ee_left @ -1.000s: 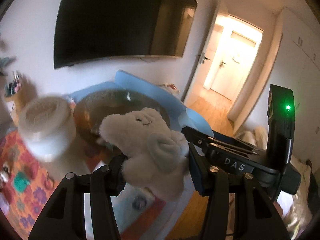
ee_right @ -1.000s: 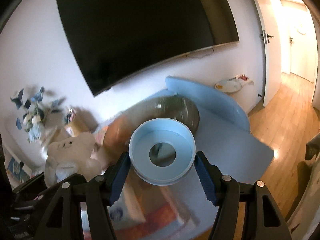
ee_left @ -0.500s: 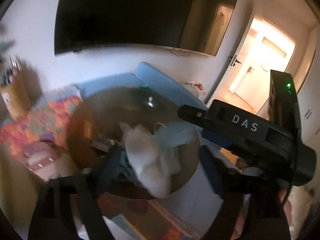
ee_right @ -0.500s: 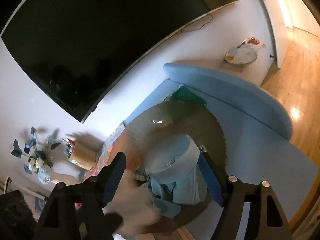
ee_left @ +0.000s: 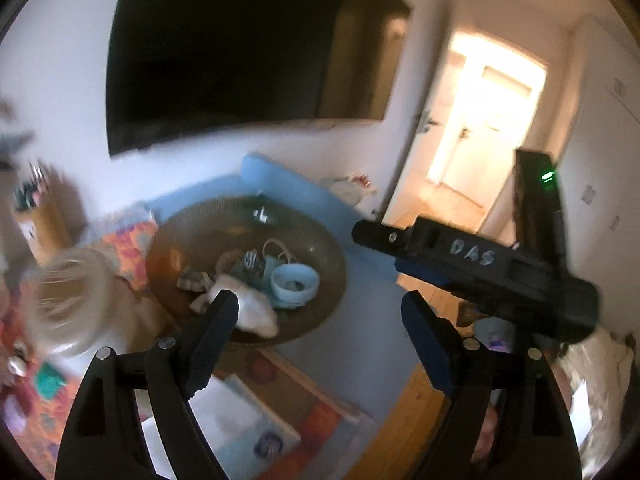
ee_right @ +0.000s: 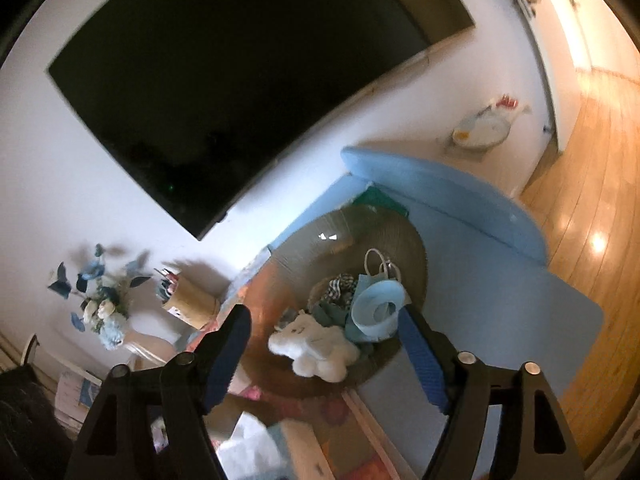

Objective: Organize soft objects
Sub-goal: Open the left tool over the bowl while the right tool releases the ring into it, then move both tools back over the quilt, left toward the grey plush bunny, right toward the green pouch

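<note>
A white plush toy (ee_right: 316, 344) lies in the round brown bowl (ee_right: 404, 228), next to a light blue ring (ee_right: 378, 310) and several cloth pieces. The same plush (ee_left: 256, 310), ring (ee_left: 294, 280) and bowl (ee_left: 320, 236) show in the left wrist view. My left gripper (ee_left: 320, 316) is open and empty, held above and in front of the bowl. My right gripper (ee_right: 324, 334) is open and empty, also above the bowl. The right gripper's body (ee_left: 480, 272) shows at the right of the left wrist view.
The bowl sits on a light blue table (ee_right: 500, 280) under a wall-mounted TV (ee_right: 240, 80). A pen holder (ee_right: 188, 300) and a flower vase (ee_right: 104, 304) stand to the left. Colourful mats and papers (ee_left: 248, 432) lie in front. A doorway (ee_left: 488, 128) is on the right.
Both grippers have opened and pulled back up from the bowl. The plush toy left the left gripper and the blue ring left the right gripper; both now lie in the bowl.
</note>
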Available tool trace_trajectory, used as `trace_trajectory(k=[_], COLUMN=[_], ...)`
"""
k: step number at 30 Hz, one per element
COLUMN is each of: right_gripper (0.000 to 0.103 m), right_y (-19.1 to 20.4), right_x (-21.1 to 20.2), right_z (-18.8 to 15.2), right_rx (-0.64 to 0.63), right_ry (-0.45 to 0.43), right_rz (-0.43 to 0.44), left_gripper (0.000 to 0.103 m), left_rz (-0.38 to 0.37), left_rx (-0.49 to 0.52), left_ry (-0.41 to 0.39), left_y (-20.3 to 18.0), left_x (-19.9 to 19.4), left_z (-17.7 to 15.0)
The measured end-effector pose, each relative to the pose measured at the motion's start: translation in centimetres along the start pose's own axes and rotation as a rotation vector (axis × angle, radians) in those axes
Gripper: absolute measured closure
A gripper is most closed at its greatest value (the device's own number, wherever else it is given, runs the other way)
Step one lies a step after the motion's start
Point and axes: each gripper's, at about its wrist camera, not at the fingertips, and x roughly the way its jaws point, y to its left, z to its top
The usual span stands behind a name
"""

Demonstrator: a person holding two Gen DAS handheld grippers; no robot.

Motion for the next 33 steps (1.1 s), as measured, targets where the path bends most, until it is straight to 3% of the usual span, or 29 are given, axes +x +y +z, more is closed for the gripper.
trace_trajectory(k=[1, 7, 12, 16, 20, 22, 25, 28, 33], right_gripper=[0.014, 0.014, 0.014, 0.014, 0.014, 0.014, 0.014, 0.014, 0.014], right_y=[0.4, 3.0, 7.4, 13.3, 19.2, 22.1, 25.1, 26.4, 26.8], right_x=[-1.2, -4.7, -3.5, -1.8, -0.8, 0.2, 2.9, 7.2, 12.3], right_z=[-0.8, -6.3, -11.9, -16.1, -19.6, -21.0, -22.6, -24.5, -27.2], right_rx=[-0.014, -0.108, -0.298, -0.489, -0.63, -0.69, -0.699, -0.642, -0.651], right_ry=[-0.015, 0.007, 0.138, 0.235, 0.265, 0.267, 0.284, 0.367, 0.397], right_rz=[-0.007, 0.027, 0.031, 0.069, 0.162, 0.185, 0.197, 0.214, 0.129], left_gripper=[0.02, 0.02, 0.02, 0.02, 0.02, 0.02, 0.02, 0.02, 0.02], left_rz=[0.005, 0.005, 0.191, 0.358, 0.497, 0.523, 0.558, 0.6, 0.614], left_rx=[0.028, 0.018, -0.006, -0.117, -0.23, -0.295, -0.35, -0.382, -0.396], left_ry=[-0.031, -0.083, -0.077, -0.087, -0.101, -0.12, -0.111, -0.061, 0.026], left_y=[-0.4, 1.8, 6.5, 12.8, 18.4, 21.3, 24.1, 26.7, 30.0], left_x=[-2.3, -10.5, -15.2, -19.6, -23.8, -26.0, -26.7, -25.1, -20.8], left_z=[-0.3, -2.3, -5.1, -7.5, -9.1, -10.0, -11.4, -13.9, -18.0])
